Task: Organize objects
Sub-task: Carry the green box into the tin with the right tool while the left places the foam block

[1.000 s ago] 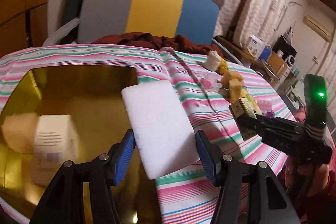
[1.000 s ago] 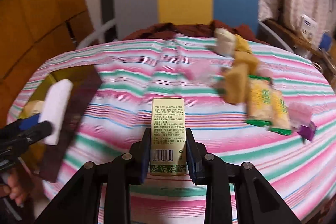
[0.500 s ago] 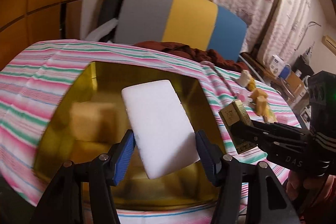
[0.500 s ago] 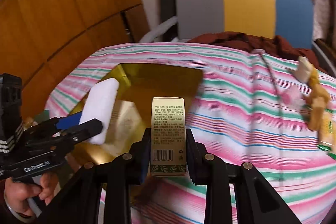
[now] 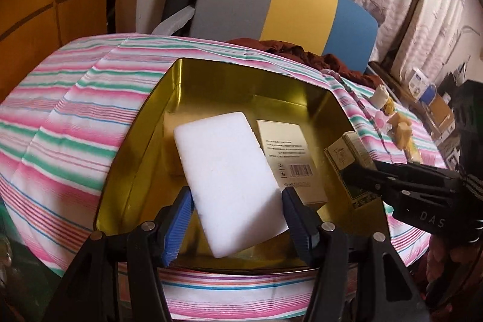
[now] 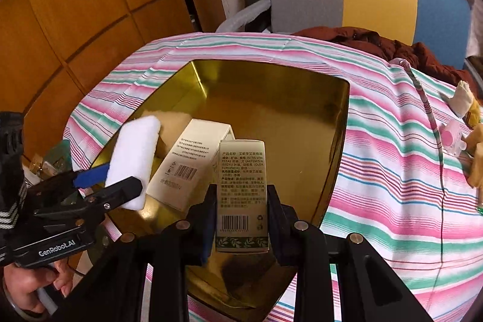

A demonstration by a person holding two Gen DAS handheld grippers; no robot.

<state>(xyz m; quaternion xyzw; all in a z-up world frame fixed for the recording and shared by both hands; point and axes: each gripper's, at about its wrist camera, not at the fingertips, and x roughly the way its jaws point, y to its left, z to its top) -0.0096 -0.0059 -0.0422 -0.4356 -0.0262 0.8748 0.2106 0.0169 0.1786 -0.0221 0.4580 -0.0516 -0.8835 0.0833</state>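
A: The left gripper (image 5: 237,222) is clamping a white foam block (image 5: 229,183) over the near edge of the gold tin (image 5: 145,122), its jaws about halfway apart; the right gripper (image 6: 241,219) is pinching a narrow printed box (image 6: 241,195) above the tin's near right corner.

B: Risk?

A: I'd say both loads are crowding one spot, so they could collide, or land crooked on the cream box (image 6: 190,168) already lying inside.

B: Views?

A: The right wrist camera is showing the hand (image 6: 28,288) gripping the left tool; the left is showing the small items (image 5: 398,125) along the table's far right edge.
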